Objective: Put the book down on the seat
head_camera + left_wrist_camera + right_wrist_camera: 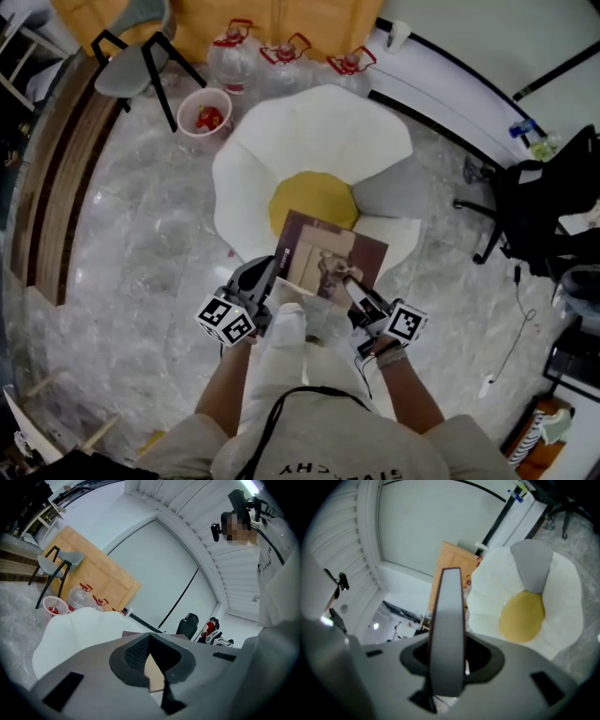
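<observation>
A maroon-covered book (330,255) hangs level over the near edge of the seat, a white petal-shaped chair (281,141) with a round yellow cushion (314,199). My left gripper (277,274) is shut on the book's near left corner. My right gripper (350,283) is shut on its near right edge. In the left gripper view a tan page corner of the book (154,673) sits between the jaws of my left gripper (152,660), with the white chair (79,630) beyond. The right gripper view shows the book (449,620) edge-on in my right gripper (447,660), and the yellow cushion (522,616) to the right of it.
Behind the chair stand several water jugs with red handles (281,56) and a small basket holding red things (204,114). A grey chair on black legs (131,56) is at the far left, a black office chair (539,206) at the right. The floor is pale marble.
</observation>
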